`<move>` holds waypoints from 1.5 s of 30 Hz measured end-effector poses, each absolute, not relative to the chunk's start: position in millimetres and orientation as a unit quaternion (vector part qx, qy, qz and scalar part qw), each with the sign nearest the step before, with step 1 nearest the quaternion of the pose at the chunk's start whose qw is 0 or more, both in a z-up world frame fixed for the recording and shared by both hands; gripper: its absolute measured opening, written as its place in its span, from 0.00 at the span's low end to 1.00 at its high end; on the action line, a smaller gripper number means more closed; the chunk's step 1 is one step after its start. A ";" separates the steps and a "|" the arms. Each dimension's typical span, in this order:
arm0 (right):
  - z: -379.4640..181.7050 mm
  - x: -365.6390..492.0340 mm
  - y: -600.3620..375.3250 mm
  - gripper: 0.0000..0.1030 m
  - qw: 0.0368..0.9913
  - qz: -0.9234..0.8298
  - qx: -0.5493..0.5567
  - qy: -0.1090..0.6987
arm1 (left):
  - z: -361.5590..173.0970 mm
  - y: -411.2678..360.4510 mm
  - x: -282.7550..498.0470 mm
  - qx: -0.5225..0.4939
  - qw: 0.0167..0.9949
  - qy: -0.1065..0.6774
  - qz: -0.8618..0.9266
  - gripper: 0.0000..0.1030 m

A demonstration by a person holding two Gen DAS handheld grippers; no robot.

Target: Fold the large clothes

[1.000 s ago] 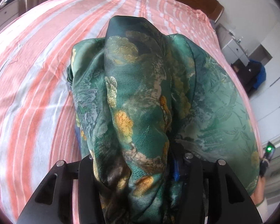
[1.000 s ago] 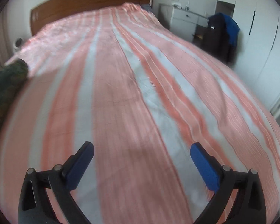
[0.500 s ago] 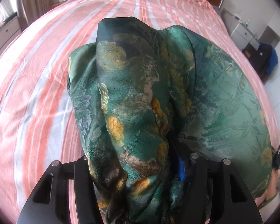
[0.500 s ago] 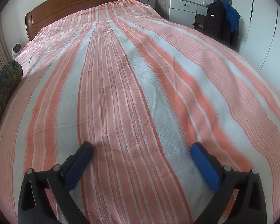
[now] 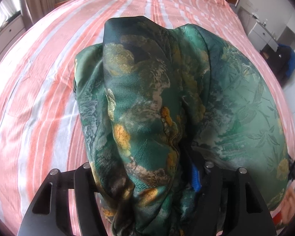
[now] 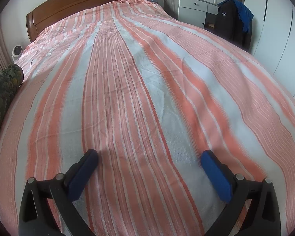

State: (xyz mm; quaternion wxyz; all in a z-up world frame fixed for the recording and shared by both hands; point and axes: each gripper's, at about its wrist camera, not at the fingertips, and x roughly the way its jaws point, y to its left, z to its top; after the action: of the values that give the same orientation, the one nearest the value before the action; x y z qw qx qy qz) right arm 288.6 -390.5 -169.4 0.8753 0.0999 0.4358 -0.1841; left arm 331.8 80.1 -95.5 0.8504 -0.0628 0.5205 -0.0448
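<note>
Green patterned garment (image 5: 147, 102) bunched on striped bed (image 5: 39, 90), a fold between left gripper (image 5: 145, 179) jaws, which have just been opening (contact unclear). Right gripper (image 6: 149, 161) spread, empty.

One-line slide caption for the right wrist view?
Open right gripper hovers empty over the striped bedspread; the green patterned garment lies at the left edge.

both grippers: black plastic bodies with silver pivot screws; right gripper (image 6: 149, 160) fingers carry blue pads (image 6: 216, 176).
</note>
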 end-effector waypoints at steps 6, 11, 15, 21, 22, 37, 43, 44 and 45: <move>-169.6 289.5 -391.3 1.00 0.875 -0.185 0.099 0.436 | -101.5 88.9 338.4 -0.056 0.846 0.530 -0.015 0.99; -169.7 289.4 -391.3 1.00 0.875 -0.184 0.099 0.436 | -104.4 87.8 340.5 -0.057 0.852 0.519 -0.020 0.99; -169.8 289.3 -391.2 1.00 0.875 -0.184 0.099 0.436 | -110.7 92.7 343.8 -0.089 0.842 0.531 -0.029 0.99; -169.8 289.3 -391.3 1.00 0.875 -0.184 0.099 0.436 | -110.8 88.5 348.0 -0.079 0.841 0.534 -0.026 0.99; -169.8 289.3 -391.2 1.00 0.875 -0.184 0.099 0.436 | -109.8 87.2 349.2 -0.077 0.841 0.535 -0.025 0.99; -169.8 289.2 -390.9 1.00 0.875 -0.184 0.099 0.436 | -108.9 74.6 354.9 -0.061 0.838 0.543 -0.013 0.99; -169.8 289.2 -391.2 1.00 0.875 -0.184 0.099 0.436 | -109.3 71.3 356.4 -0.058 0.839 0.541 -0.014 0.99; -169.8 289.2 -391.7 1.00 0.875 -0.184 0.099 0.436 | -110.2 72.1 356.3 -0.063 0.839 0.540 -0.015 0.99; -169.8 289.2 -391.2 1.00 0.875 -0.184 0.099 0.436 | -111.1 73.3 355.5 -0.066 0.839 0.539 -0.016 0.99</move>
State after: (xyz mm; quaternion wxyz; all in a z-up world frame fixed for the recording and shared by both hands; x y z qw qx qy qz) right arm 289.2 -391.2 -169.8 0.8751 0.0993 0.4364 -0.1843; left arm 355.5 73.3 -111.1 0.8395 -0.0655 0.5392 -0.0157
